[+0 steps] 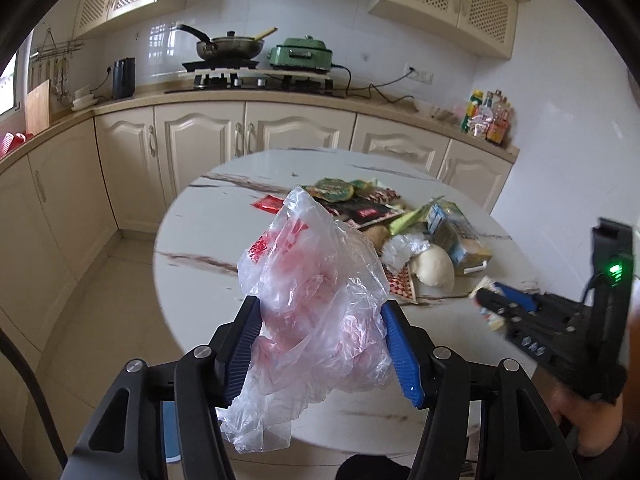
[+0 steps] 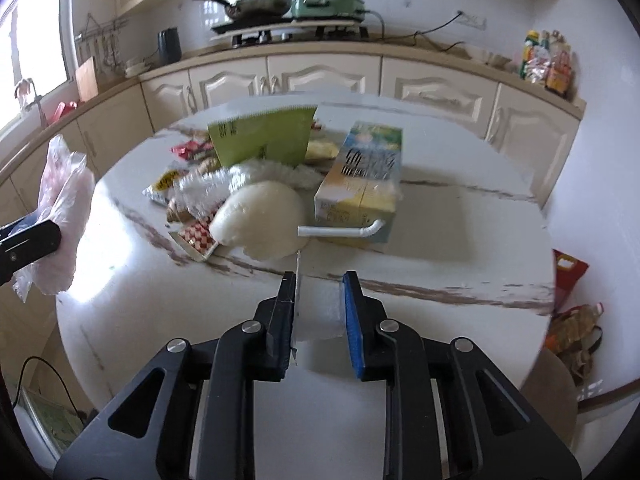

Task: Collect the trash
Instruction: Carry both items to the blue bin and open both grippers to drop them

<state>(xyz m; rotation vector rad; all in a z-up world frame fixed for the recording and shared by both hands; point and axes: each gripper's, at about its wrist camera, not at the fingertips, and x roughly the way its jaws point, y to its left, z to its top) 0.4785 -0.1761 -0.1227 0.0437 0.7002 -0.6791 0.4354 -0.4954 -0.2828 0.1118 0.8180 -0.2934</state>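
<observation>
My left gripper (image 1: 322,312) is shut on a crumpled clear plastic bag with red print (image 1: 316,292), held above the near edge of the round marble table (image 1: 192,236); the bag also shows in the right wrist view (image 2: 60,208). My right gripper (image 2: 318,280) holds a thin flat wrapper (image 2: 297,304) edge-on against its left finger, with clear film (image 2: 320,316) between the jaws. In the left wrist view the right gripper (image 1: 486,304) grips a small pale wrapper. Trash lies on the table: a drink carton with a straw (image 2: 360,184), a white bun (image 2: 260,220), a green packet (image 2: 264,140), snack wrappers (image 1: 360,200).
Cream kitchen cabinets (image 1: 200,136) and a counter with a stove, pan (image 1: 228,46) and green cooker (image 1: 306,54) stand behind the table. Bottles (image 1: 488,116) sit at the counter's right end. Bags (image 2: 572,320) lie on the floor right of the table.
</observation>
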